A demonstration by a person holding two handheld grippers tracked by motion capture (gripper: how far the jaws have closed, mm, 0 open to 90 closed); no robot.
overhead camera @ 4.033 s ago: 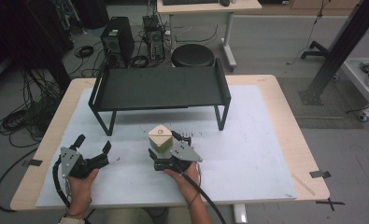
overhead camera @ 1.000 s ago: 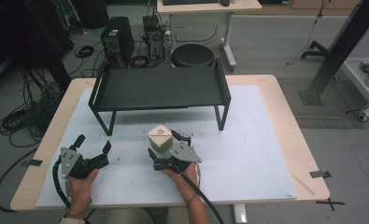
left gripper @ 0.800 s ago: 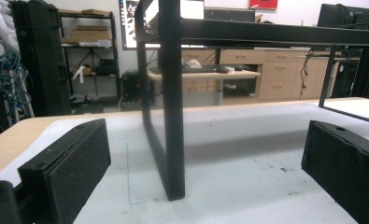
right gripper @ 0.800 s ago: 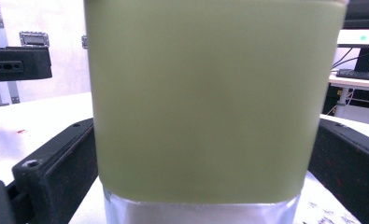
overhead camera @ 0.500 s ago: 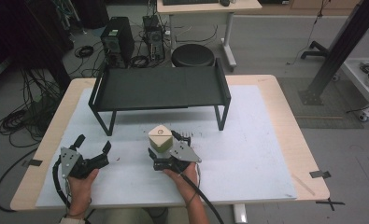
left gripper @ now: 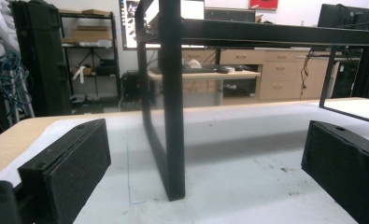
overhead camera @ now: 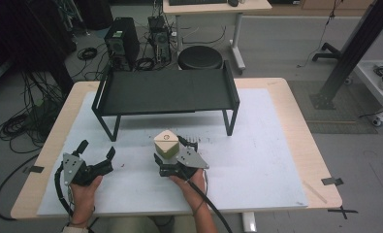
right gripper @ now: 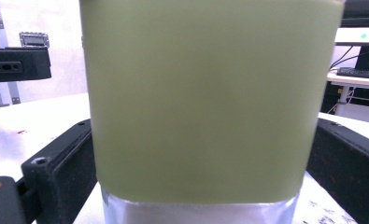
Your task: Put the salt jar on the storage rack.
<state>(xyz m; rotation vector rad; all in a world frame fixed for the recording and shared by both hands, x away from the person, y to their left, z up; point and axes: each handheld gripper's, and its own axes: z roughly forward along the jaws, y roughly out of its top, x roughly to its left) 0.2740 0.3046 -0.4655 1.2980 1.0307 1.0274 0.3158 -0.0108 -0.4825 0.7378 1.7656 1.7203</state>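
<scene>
A pale carton with an olive-green side stands upright on the white mat. My right gripper reaches around it from the near side. In the right gripper view the carton spans the whole gap and my right gripper has its jaws spread wide, one at each side of it. My left gripper lies open on the mat near the front left, holding nothing. In the left gripper view my left gripper faces a black leg of the low rack.
A low black rack with a flat shelf stands across the back of the mat, just beyond the carton. A round black stool and a computer tower sit on the floor behind the table. Cables lie at the left.
</scene>
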